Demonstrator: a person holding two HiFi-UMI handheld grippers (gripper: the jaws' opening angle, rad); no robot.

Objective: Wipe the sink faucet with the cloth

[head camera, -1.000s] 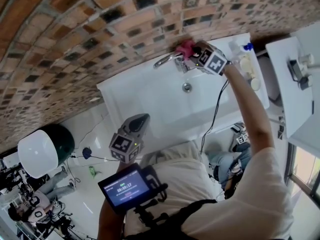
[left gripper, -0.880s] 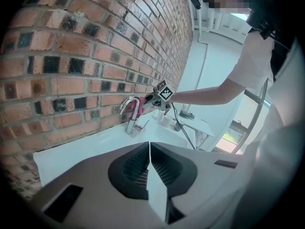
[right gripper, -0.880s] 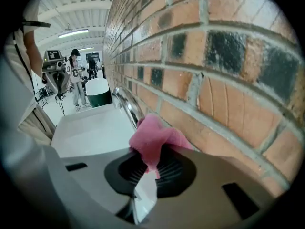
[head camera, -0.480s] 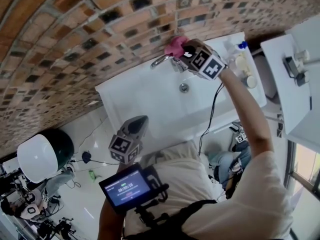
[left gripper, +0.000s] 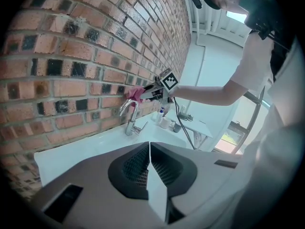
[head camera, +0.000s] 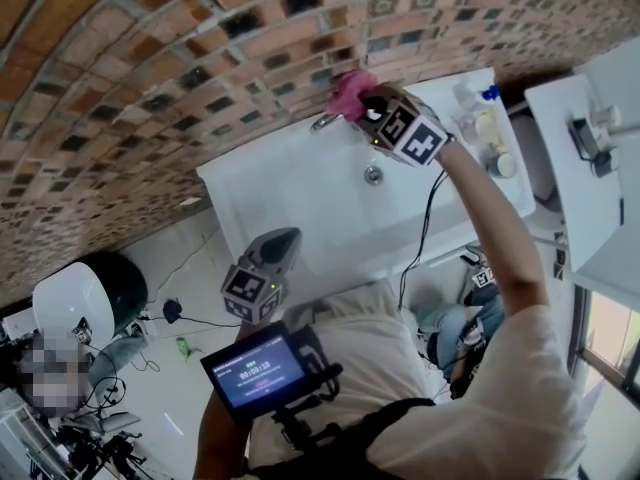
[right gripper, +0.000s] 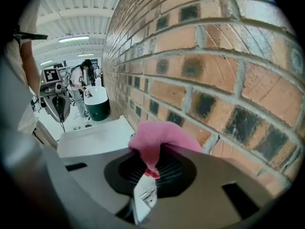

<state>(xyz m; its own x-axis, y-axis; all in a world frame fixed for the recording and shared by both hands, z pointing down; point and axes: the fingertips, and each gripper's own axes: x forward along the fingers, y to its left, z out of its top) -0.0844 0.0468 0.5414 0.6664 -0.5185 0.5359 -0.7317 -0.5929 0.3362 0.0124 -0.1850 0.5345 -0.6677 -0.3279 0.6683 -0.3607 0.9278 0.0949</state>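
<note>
A pink cloth [head camera: 350, 92] is pinched in my right gripper [head camera: 368, 106], which is shut on it and holds it over the top of the chrome faucet [head camera: 324, 121], close to the brick wall. In the right gripper view the cloth [right gripper: 159, 138] bulges out of the shut jaws, right against the bricks. From the left gripper view I see the faucet [left gripper: 128, 119] arching over the white sink [left gripper: 95, 144], with the cloth [left gripper: 135, 93] at the top of its arch. My left gripper [head camera: 275, 246] hangs below the sink's front edge, jaws shut and empty.
The white sink [head camera: 290, 193] has a drain [head camera: 373, 175] in its basin. Bottles and cups [head camera: 490, 133] stand at its right end. A white shelf [head camera: 580, 158] lies further right. A round white and green bin [head camera: 85, 303] stands on the floor at left.
My right gripper has carried the cloth left and slightly up along the faucet, now covering more of its arch. The left gripper has barely moved.
</note>
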